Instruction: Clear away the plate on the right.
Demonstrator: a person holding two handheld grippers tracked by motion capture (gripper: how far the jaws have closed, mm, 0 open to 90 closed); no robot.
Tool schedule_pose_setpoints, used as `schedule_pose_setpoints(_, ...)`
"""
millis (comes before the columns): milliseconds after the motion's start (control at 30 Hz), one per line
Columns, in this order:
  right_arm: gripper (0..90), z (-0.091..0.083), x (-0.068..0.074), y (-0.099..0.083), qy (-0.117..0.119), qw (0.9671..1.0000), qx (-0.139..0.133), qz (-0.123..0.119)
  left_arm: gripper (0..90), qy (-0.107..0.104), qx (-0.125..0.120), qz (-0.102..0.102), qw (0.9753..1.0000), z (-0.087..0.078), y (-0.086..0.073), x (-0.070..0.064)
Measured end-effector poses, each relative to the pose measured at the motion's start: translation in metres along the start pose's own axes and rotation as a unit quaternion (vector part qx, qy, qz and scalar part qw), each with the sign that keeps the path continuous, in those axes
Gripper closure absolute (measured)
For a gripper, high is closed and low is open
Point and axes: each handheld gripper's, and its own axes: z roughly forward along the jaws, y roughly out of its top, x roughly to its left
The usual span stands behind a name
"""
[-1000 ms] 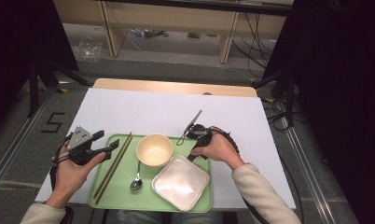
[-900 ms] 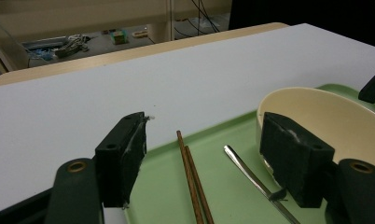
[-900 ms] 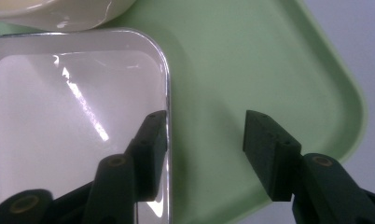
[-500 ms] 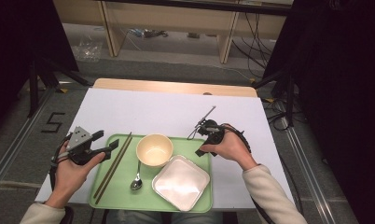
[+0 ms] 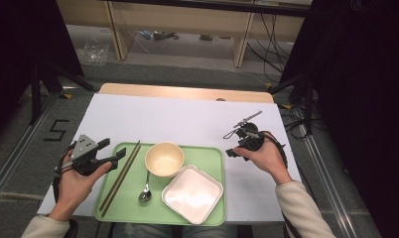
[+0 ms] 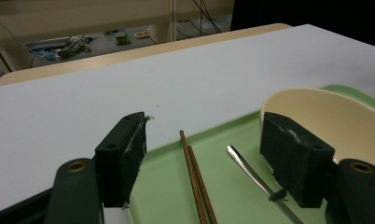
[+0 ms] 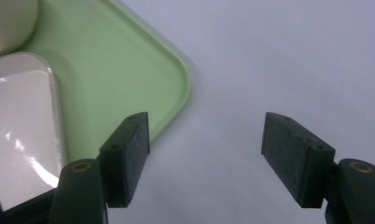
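Left gripper (image 5: 113, 157): jaws wide apart, holding nothing, at the tray's (image 5: 207, 218) left edge. Between its jaws, nearest first: chopsticks (image 6: 195, 177), then spoon handle (image 6: 255, 173) just inside the right jaw, bowl (image 6: 335, 116) right behind that jaw. Chopsticks lie on the tray, not touched yet. In the high view they run along the tray's left side (image 5: 120, 177), spoon (image 5: 146, 187) between them and the bowl (image 5: 164, 158), square white plate (image 5: 192, 193) beyond the spoon.

Right gripper (image 5: 236, 149): jaws also fully spread, nothing between them. Under it bare tabletop (image 7: 279, 56); tray corner (image 7: 176, 79) just off its left jaw, plate edge (image 7: 22, 121) farther left.

Change over the last second: right gripper has pulled off the tray's right rim and now sits clear on the tabletop beside it, cable trailing behind. Left gripper hasn't moved.

Read: right side has backed off; the left looks lined up on the chopsticks as the next pick. Watch the spoon handle, it's close enough to get caught in the same closing.
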Motion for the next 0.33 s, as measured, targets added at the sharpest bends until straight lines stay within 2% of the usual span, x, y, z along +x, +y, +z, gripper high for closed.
schedule_pose_setpoints(67, 33.0, 0.000, -0.008, -0.007, -0.010, 0.9999, -0.009, 0.002, 31.2, 0.000, 0.000, -0.002, 1.0000, 0.001, -0.001, 0.000)
schedule_pose_setpoints(233, 32.5, -0.001, -0.019, -0.020, -0.020, 0.9993, -0.023, 0.024, 30.9, 0.001, 0.003, 0.000, 1.0000, 0.002, -0.002, 0.000)
schedule_pose_setpoints(333, 32.4, -0.002, -0.024, -0.024, -0.028, 0.9987, -0.035, 0.022, 30.8, 0.001, 0.003, 0.002, 1.0000, 0.003, -0.003, 0.000)
